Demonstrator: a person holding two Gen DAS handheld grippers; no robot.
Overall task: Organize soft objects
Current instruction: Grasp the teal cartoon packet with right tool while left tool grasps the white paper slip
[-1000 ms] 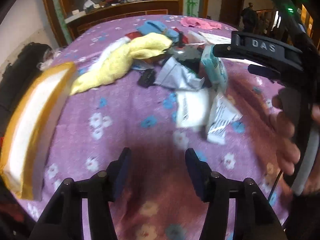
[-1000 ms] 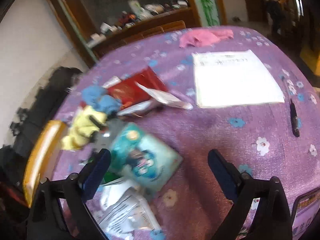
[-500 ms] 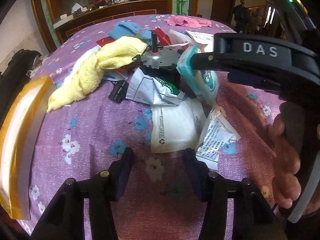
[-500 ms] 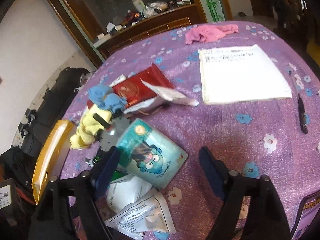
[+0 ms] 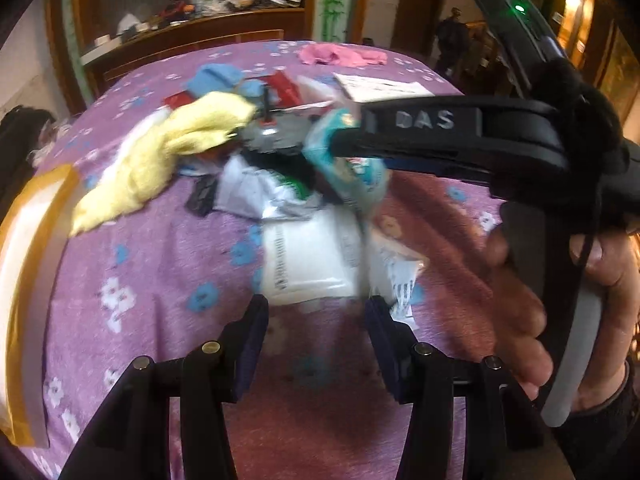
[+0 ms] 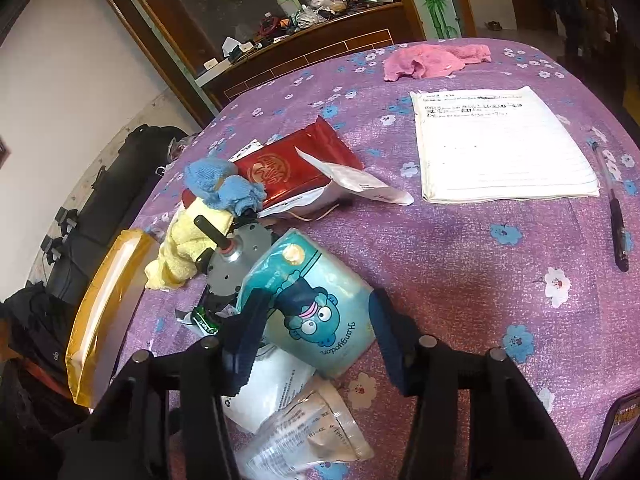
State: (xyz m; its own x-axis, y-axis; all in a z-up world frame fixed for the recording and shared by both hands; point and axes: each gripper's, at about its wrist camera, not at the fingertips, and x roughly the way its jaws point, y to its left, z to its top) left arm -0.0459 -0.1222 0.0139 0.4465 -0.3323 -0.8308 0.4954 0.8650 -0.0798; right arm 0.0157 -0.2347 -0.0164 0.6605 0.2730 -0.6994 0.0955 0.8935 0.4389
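A heap lies on the purple flowered tablecloth (image 6: pixel 460 248). It holds a yellow towel (image 5: pixel 168 152) (image 6: pixel 184 244), a blue cloth (image 6: pixel 220 184), a teal tissue pack (image 6: pixel 316 300) (image 5: pixel 352 168), white plastic packets (image 5: pixel 308 260) (image 6: pixel 272 388) and a red pouch (image 6: pixel 288 164). A pink cloth (image 6: pixel 432 60) lies apart at the far edge. My left gripper (image 5: pixel 316 332) is open, just short of a white packet. My right gripper (image 6: pixel 316 328) is open, its fingers on either side of the teal pack; the right gripper also shows in the left wrist view (image 5: pixel 440 136).
A grey metal motor part (image 6: pixel 236 260) stands in the heap. A notebook (image 6: pixel 500 144) and a pen (image 6: pixel 616 216) lie at the right. A yellow-edged packet (image 6: pixel 104 312) sits at the table's left edge. A wooden cabinet (image 6: pixel 304 40) stands behind.
Both grippers have moved forward toward the heap. The right gripper's fingers have come down around the teal pack. The left gripper has closed in on the white packet.
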